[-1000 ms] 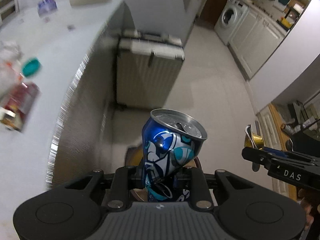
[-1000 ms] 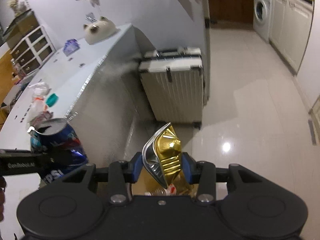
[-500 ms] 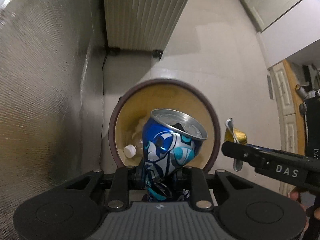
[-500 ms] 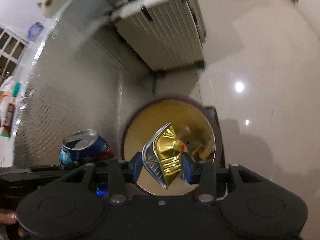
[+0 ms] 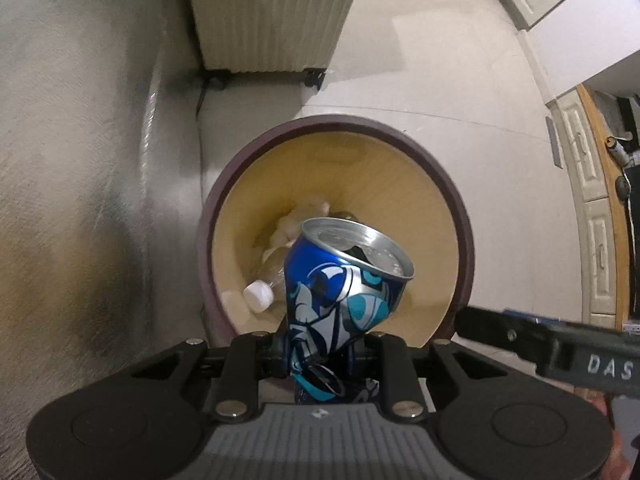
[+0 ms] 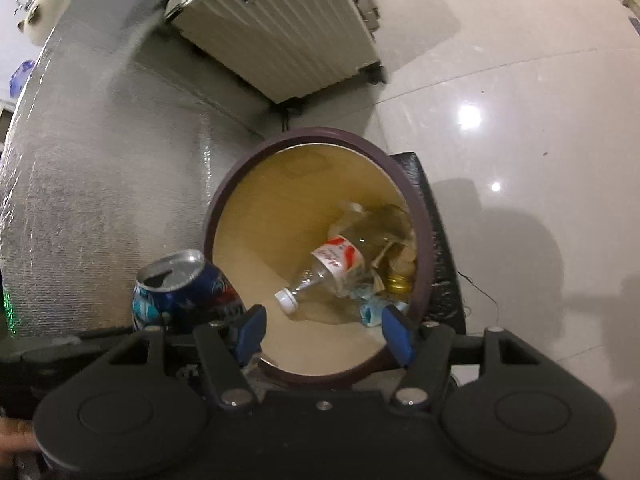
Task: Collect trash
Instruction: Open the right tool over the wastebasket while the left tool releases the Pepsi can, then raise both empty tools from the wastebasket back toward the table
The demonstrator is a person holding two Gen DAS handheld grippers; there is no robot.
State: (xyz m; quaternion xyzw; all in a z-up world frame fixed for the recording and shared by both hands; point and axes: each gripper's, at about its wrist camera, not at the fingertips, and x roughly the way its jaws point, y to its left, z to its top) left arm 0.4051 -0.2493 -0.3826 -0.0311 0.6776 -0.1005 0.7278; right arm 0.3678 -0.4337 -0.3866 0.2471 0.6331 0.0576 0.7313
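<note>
While the left hand-held gripper [image 5: 320, 354] squeezed a dented blue can [image 5: 344, 280] low in the middle of the left wrist frame, above the round bin [image 5: 466, 236], the right hand-held gripper [image 6: 324, 330] was opening with nothing between its blue pads [image 6: 250, 330]. In the right wrist frame, a clear bottle [image 6: 324, 276] with a white cap lay in the bin beside a gold can [image 6: 398, 280], and a ribbed suitcase [image 6: 288, 32] stood at upper centre.

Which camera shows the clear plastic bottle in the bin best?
The right wrist view: the clear plastic bottle shows its white cap and red label. In the left wrist view, the crushed blue can hides nearly all but the cap.
</note>
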